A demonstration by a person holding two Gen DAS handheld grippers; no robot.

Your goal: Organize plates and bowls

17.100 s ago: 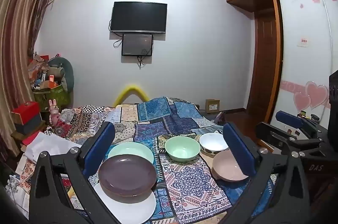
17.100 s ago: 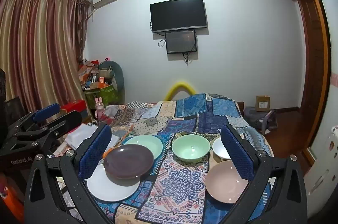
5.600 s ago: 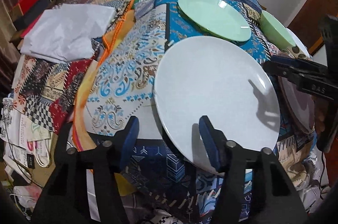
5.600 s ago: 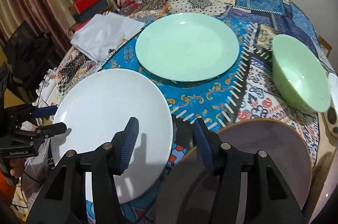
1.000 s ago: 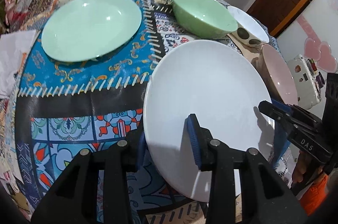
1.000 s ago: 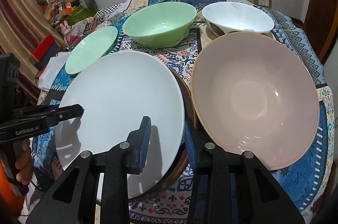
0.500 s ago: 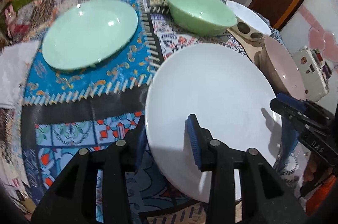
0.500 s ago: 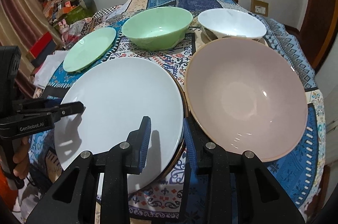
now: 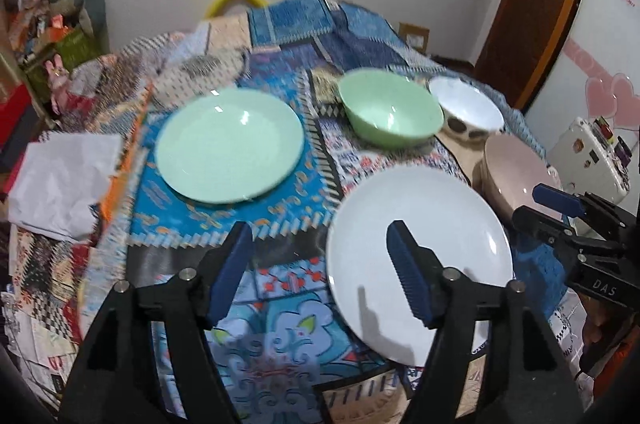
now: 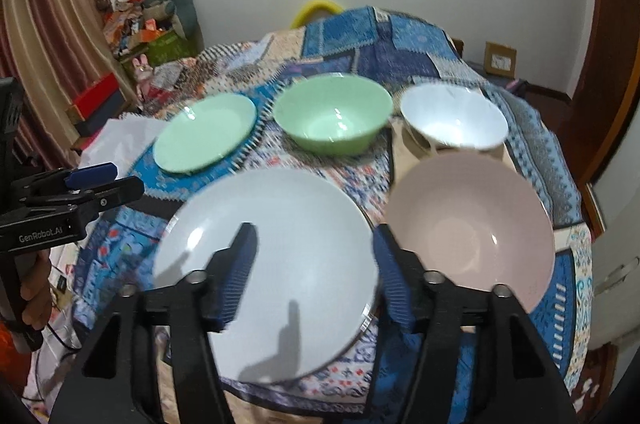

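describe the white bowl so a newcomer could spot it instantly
On the patchwork-covered table, look along the far row of dishes: green plate, green bowl, then the white bowl at the right end, just behind the pink bowl. It is the only white deep dish; its outside carries dark spots.

Both grippers open, empty

Left black two-finger gripper with blue pads (image 9: 318, 270): jaws spread wide, gripping nothing. Right black two-finger gripper with blue pads (image 10: 314, 274): jaws likewise apart, holding nothing, pointing toward the far side.
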